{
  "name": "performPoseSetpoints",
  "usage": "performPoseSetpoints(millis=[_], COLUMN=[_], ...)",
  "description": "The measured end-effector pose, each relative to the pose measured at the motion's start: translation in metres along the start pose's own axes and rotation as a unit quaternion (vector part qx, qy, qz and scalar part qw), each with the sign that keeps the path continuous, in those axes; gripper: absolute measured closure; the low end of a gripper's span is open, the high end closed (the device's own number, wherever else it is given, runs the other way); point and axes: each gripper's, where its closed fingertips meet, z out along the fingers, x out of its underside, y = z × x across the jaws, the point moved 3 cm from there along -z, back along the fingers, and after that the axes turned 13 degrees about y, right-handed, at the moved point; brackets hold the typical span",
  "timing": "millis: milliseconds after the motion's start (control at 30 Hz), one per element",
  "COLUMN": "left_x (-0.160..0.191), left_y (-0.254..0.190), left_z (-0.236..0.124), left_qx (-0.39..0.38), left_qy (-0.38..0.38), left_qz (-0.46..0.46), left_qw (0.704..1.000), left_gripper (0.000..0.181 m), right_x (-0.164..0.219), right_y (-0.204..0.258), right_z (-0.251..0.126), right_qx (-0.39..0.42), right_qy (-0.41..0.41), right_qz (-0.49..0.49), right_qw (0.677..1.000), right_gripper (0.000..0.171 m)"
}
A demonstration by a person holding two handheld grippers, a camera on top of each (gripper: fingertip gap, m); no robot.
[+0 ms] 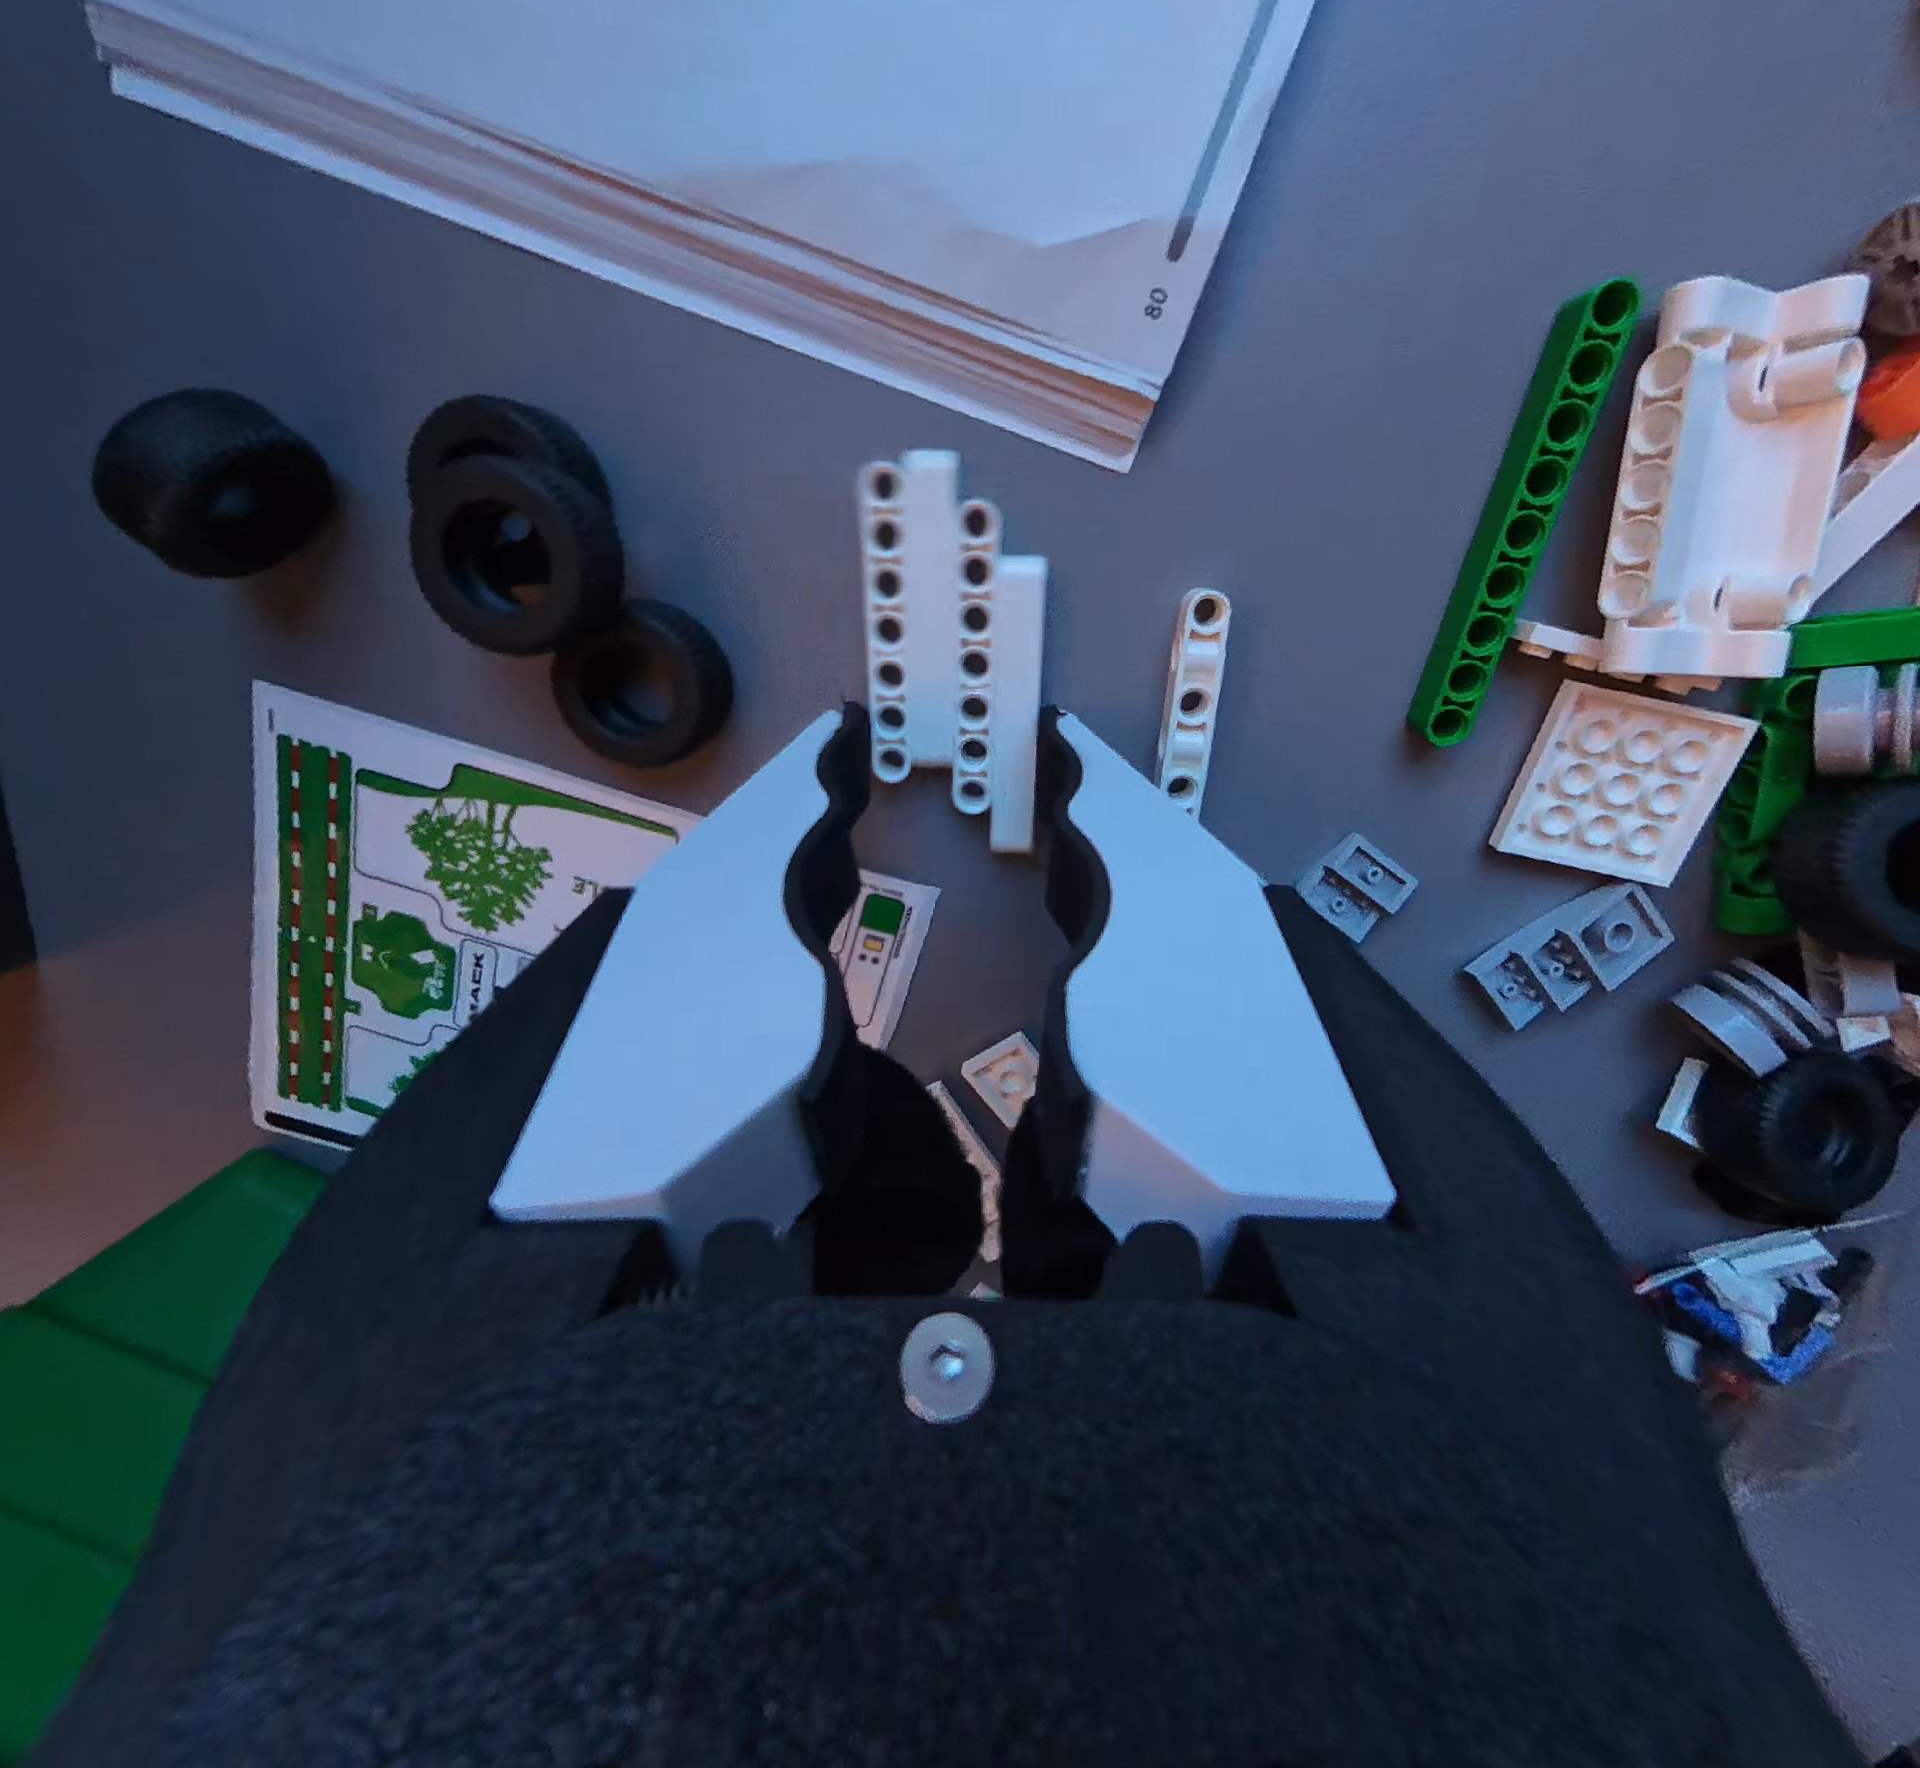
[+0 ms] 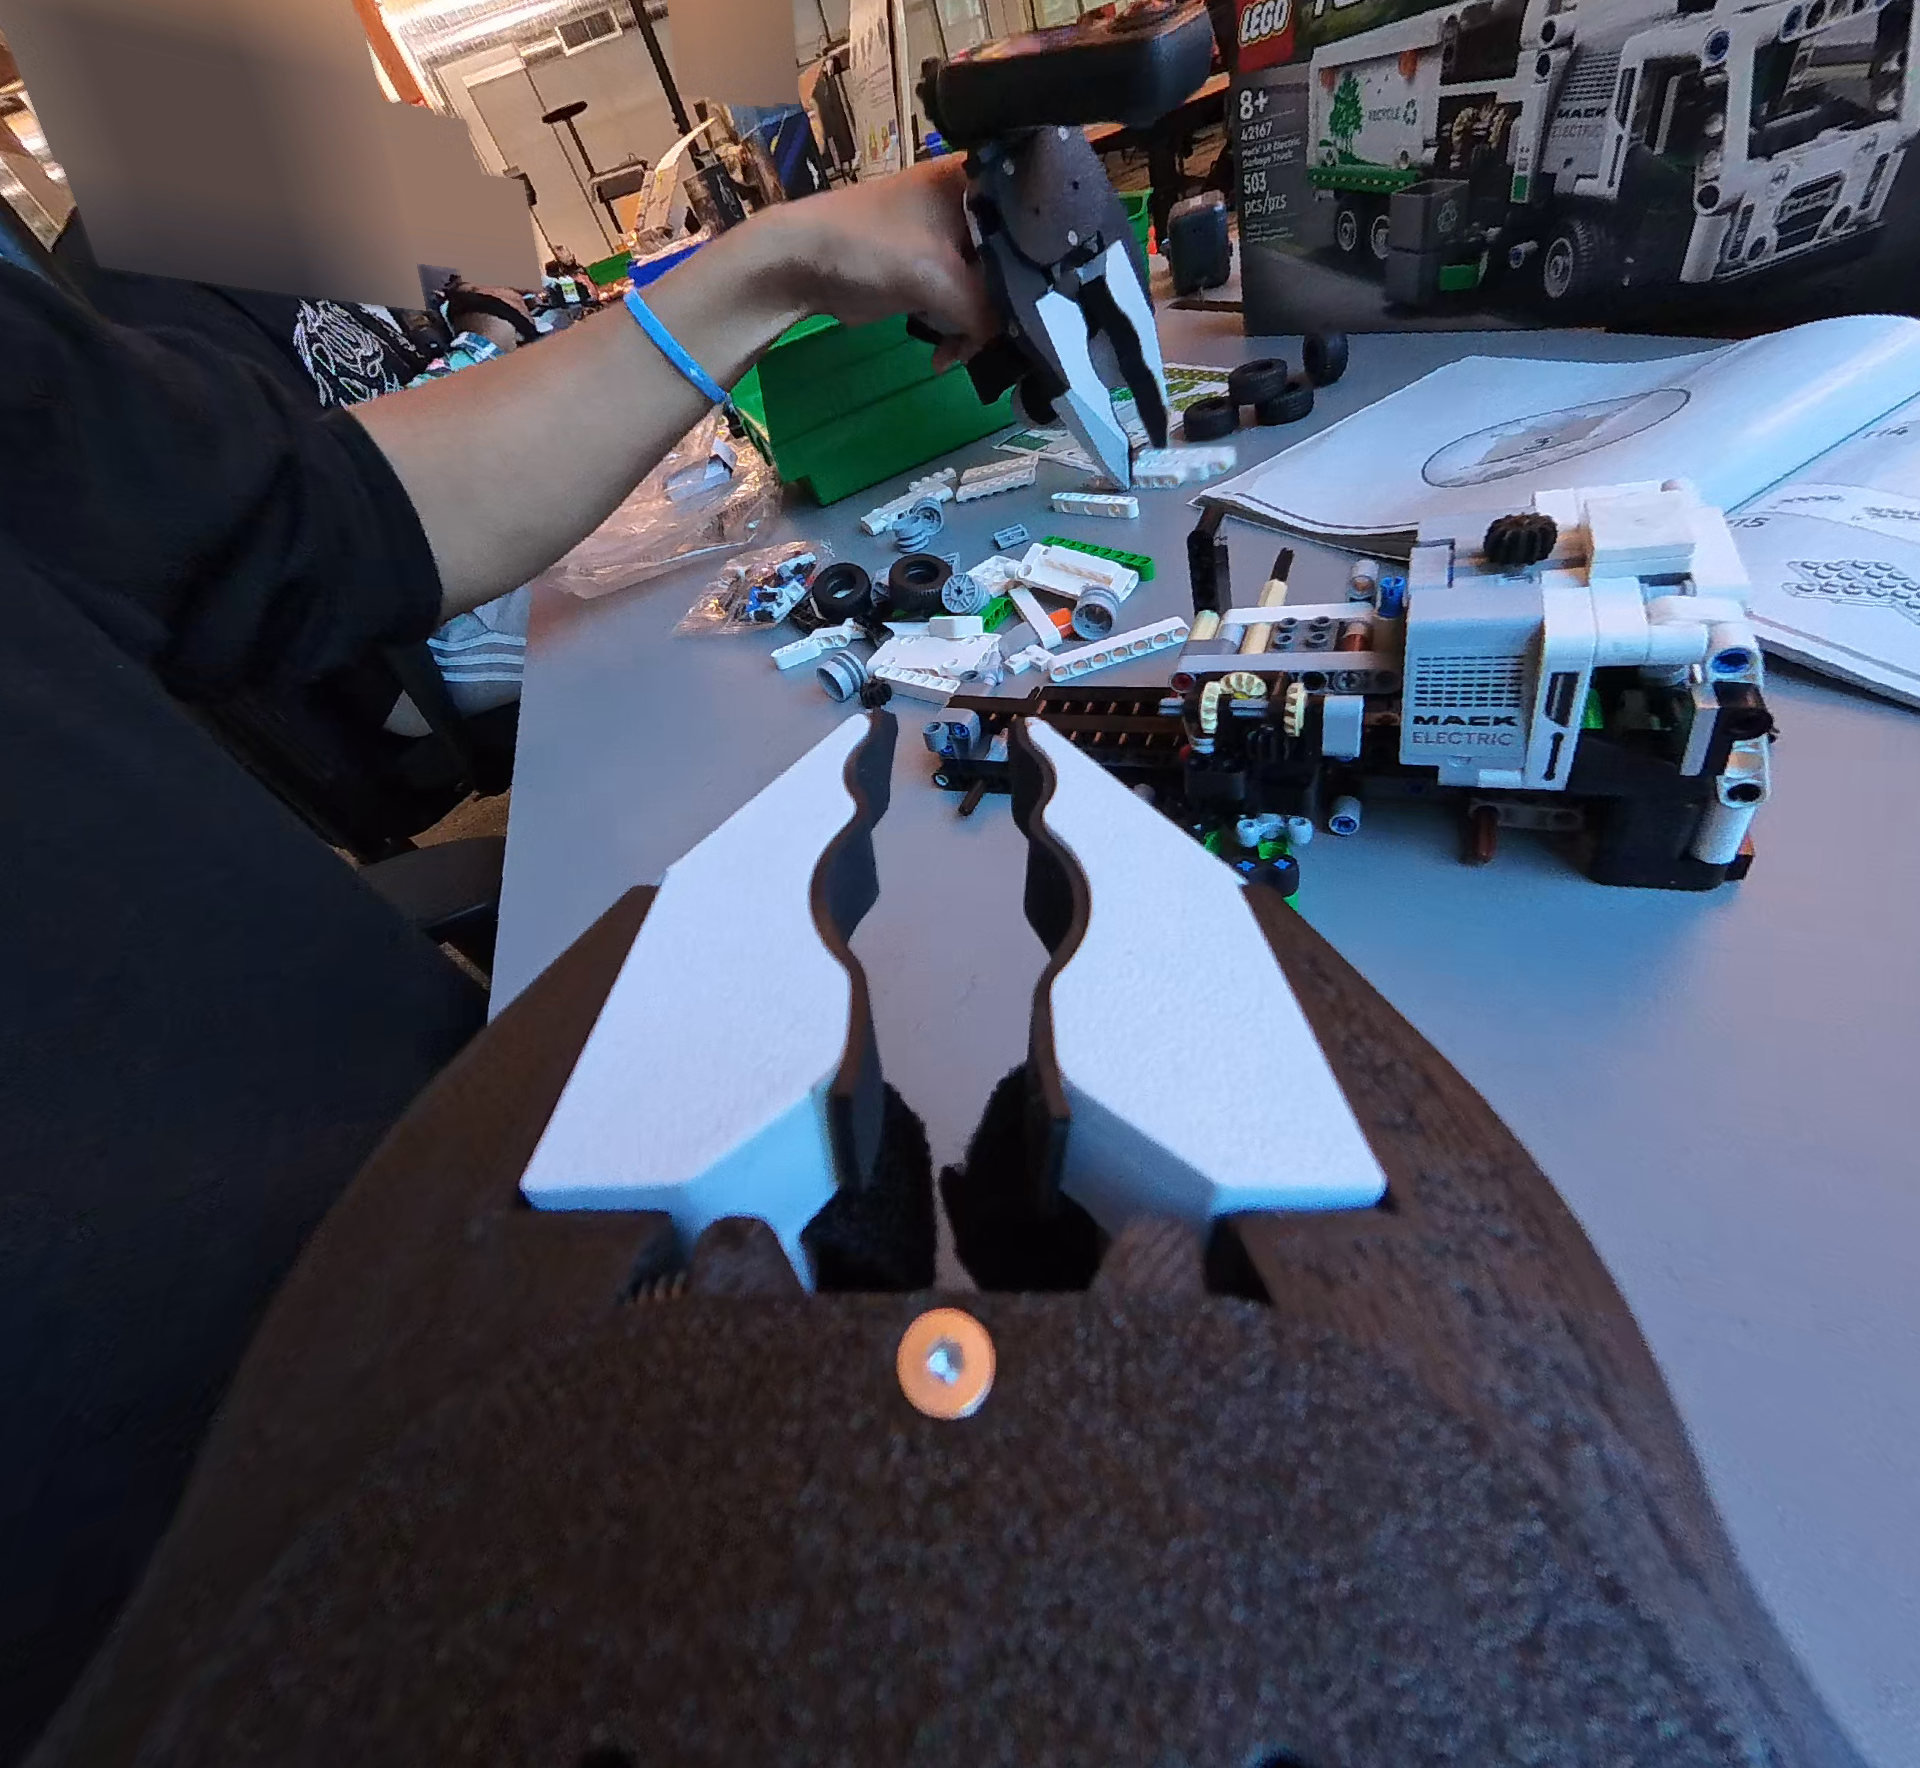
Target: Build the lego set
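Grey tabletop (image 1: 1455, 108) is carrying scattered Lego pieces, with an open-plan workshop lying behind. Left gripper (image 1: 951, 731) is hovering, fingers apart, over white beams (image 1: 951, 638). Right gripper (image 2: 951, 731) is gaping, empty, beside the half-built truck (image 2: 1507, 690).

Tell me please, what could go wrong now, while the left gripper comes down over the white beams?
1. The white beams lie side by side, touching. The left gripper, jaws open, may catch several or push them apart.
2. The black tyres sit loose nearby and could roll if bumped.
3. The sticker sheet lies partly under the gripper and might get creased.

Bare table (image 2: 1558, 1043) nearside (truck (image 2: 1507, 710) blocks beyond).
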Motion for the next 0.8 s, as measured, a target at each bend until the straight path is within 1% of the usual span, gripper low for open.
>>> performPoseSetpoints(millis=[100, 200, 267, 333, 400, 500, 667, 733, 800], left_x=[-0.001, 0.002, 0.002, 0.002, 0.003, 0.007, 0.028, 0.028, 0.026], left_y=[0.0, 0.001, -0.004, -0.011, -0.03, -0.08, -0.14, -0.154, -0.159], left_z=[0.0, -0.004, -0.013, -0.027, -0.039, -0.049, -0.039, -0.033, -0.028], left_qx=[-0.006, -0.017, -0.029, -0.058, -0.061, -0.029, -0.024, -0.031, -0.038], left_qy=[0.015, 0.024, 0.007, -0.028, -0.068, -0.118, -0.1, -0.103, -0.107], left_qz=[0.015, 0.008, -0.003, -0.022, -0.045, -0.053, -0.085, -0.083, -0.086], left_qw=[1.0, 1.0, 1.0, 0.998, 0.995, 0.991, 0.991, 0.991, 0.99], left_gripper=[0.147, 0.141, 0.142, 0.139, 0.137, 0.133, 0.134, 0.135, 0.136], right_x=[0.0, 0.0, 0.0, 0.0, 0.0, 0.0, 0.001, 0.001, 0.001], right_y=[0.0, 0.0, 0.0, 0.0, 0.001, 0.001, 0.001, 0.001, 0.002], right_z=[0.0, -0.001, -0.001, -0.001, 0.0, 0.0, 0.0, 0.001, 0.001], right_qx=[0.0, 0.0, 0.0, -0.001, -0.003, -0.002, -0.001, -0.002, -0.002], right_qy=[0.0, -0.002, -0.002, -0.002, -0.001, -0.001, 0.001, 0.002, 0.003], right_qz=[-0.001, 0.0, 0.0, 0.001, 0.001, 0.001, -0.001, -0.001, -0.001], right_qw=[1.0, 1.0, 1.0, 1.0, 1.0, 1.0, 1.0, 1.0, 1.0], right_gripper=[0.15, 0.15, 0.15, 0.15, 0.149, 0.15, 0.149, 0.149, 0.149])
